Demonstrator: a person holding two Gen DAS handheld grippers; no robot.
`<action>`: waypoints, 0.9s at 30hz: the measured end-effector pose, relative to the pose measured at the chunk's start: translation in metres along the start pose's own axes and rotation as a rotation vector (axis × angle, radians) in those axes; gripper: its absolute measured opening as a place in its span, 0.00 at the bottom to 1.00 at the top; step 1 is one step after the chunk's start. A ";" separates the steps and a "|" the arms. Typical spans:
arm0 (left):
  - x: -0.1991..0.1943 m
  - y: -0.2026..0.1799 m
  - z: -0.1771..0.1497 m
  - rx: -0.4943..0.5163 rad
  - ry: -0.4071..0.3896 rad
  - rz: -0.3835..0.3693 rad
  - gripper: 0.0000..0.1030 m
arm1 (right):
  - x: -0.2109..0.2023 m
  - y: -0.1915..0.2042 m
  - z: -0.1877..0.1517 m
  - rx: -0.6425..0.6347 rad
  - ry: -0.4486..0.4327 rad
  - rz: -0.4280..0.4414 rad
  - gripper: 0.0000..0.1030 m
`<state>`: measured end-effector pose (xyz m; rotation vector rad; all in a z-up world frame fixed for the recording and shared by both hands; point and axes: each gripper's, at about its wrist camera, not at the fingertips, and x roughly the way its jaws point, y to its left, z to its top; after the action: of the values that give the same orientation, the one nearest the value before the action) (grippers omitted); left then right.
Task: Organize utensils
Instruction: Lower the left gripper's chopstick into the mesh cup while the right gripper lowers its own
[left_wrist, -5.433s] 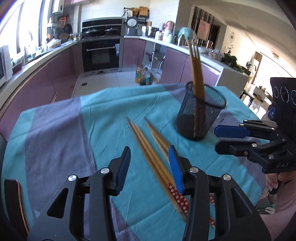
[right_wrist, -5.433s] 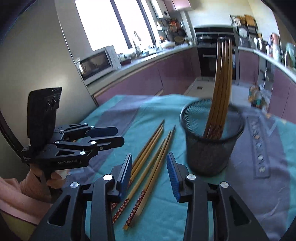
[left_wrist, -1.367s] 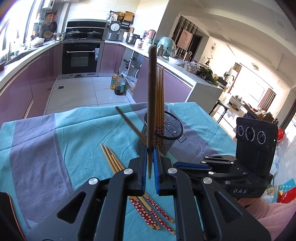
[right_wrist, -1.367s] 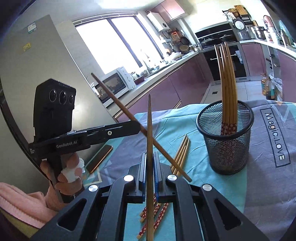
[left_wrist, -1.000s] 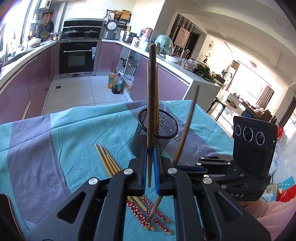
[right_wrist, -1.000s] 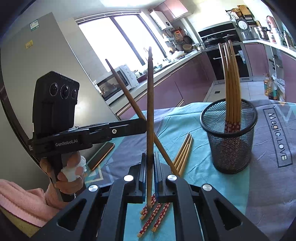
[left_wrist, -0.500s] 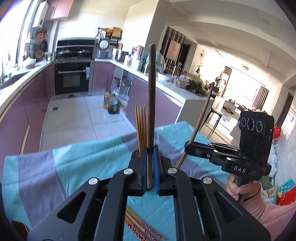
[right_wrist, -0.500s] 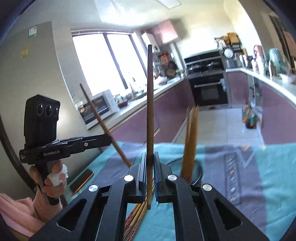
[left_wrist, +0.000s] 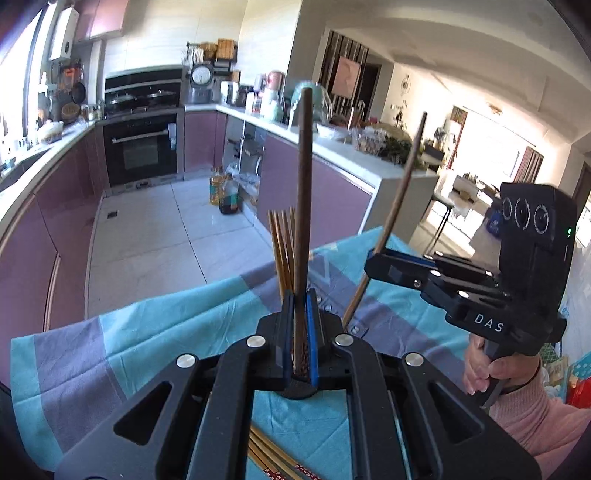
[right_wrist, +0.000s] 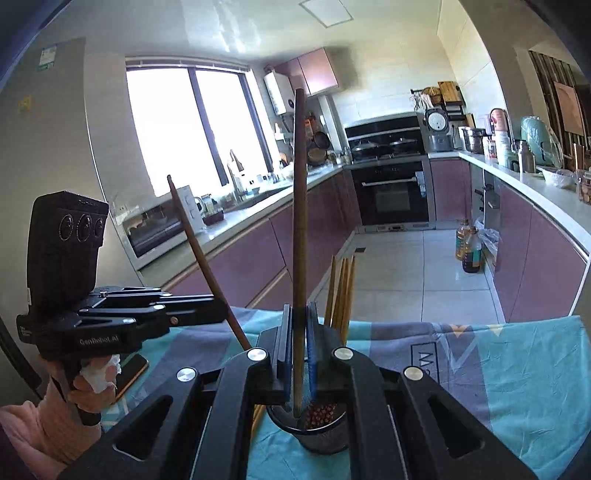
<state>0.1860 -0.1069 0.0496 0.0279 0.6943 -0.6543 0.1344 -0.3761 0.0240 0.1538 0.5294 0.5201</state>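
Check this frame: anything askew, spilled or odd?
Nothing spilled. Each tongs pair, left and right, grips one chopstick above the mesh cup; loose chopsticks lie on the tablecloth.

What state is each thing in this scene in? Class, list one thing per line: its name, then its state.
left gripper: shut on a chopstick, held upright.
right gripper: shut on a chopstick, upright over the holder.
left chopstick: gripped, near vertical.
right chopstick: gripped, lower tip at the holder's mouth.
mesh holder: upright, holding several chopsticks.
loose chopsticks: lying flat on the tablecloth.
oven: door closed.
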 end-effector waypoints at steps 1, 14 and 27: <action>0.005 0.001 -0.003 -0.001 0.014 0.007 0.07 | 0.007 -0.001 -0.003 0.002 0.025 -0.002 0.06; 0.067 0.017 -0.018 -0.005 0.166 0.016 0.07 | 0.053 -0.012 -0.025 0.054 0.193 -0.042 0.08; 0.036 0.025 -0.036 -0.041 0.022 0.071 0.24 | 0.029 0.006 -0.032 0.038 0.127 -0.008 0.31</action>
<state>0.1993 -0.0980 -0.0047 0.0220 0.7250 -0.5723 0.1368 -0.3561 -0.0145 0.1561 0.6637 0.5147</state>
